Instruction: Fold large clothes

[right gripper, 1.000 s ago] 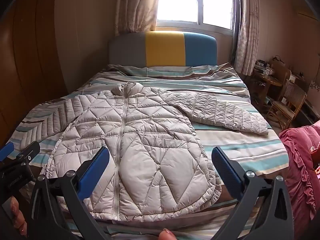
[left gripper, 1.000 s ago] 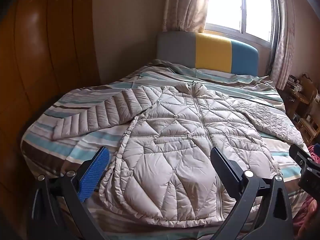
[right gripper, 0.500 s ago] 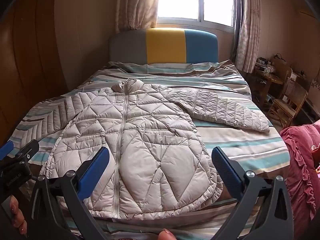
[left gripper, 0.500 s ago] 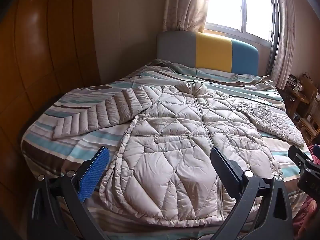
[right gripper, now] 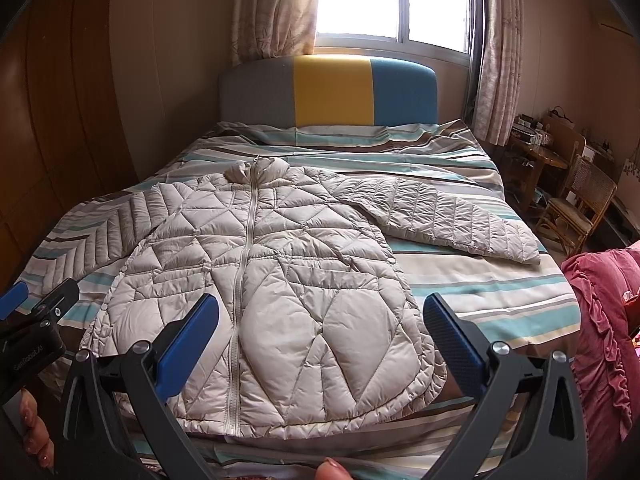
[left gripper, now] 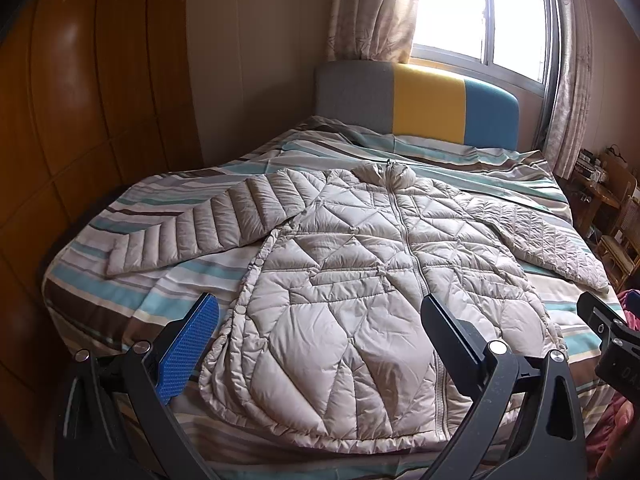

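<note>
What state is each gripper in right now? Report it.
Left gripper: open, empty, above the beige quilted puffer jacket.
Right gripper: open, empty.

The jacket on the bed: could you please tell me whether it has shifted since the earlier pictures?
No. The jacket lies as before on the striped bedding, collar towards the headboard, both sleeves spread.

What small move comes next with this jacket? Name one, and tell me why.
Probably bring the left gripper forward to the jacket's left sleeve to grasp its cuff. The jacket lies flat and zipped on the bed, both sleeves spread outward, nothing folded yet. Both the left and right gripper hover with jaws open, holding nothing.
</note>
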Available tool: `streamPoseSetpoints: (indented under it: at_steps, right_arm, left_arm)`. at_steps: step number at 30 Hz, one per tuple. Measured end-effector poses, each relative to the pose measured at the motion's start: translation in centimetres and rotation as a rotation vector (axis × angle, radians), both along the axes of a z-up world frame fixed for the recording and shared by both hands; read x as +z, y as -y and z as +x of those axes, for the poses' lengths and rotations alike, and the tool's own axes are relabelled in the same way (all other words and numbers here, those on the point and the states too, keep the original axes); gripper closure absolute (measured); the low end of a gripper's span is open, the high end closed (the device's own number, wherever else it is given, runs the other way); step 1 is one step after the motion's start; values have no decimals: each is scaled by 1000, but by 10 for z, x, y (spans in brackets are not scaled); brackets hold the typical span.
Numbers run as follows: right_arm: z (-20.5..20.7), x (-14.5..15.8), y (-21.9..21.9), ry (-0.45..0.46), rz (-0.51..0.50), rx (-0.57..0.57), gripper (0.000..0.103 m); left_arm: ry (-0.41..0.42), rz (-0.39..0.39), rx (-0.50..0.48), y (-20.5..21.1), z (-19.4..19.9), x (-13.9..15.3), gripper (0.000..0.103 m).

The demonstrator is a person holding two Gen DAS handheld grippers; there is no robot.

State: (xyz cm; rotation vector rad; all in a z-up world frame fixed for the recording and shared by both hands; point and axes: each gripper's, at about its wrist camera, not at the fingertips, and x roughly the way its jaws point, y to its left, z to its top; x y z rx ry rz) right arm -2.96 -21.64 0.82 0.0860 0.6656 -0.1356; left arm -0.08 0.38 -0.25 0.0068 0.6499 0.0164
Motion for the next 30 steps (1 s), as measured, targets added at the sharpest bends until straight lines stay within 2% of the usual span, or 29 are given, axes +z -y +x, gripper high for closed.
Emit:
streamPoseSetpoints:
  at_steps: [30]
  right_arm:
    - [1, -3, 0, -9, 6, 6, 2]
  left_arm:
    - [-19, 1, 1, -1, 0, -6, 3]
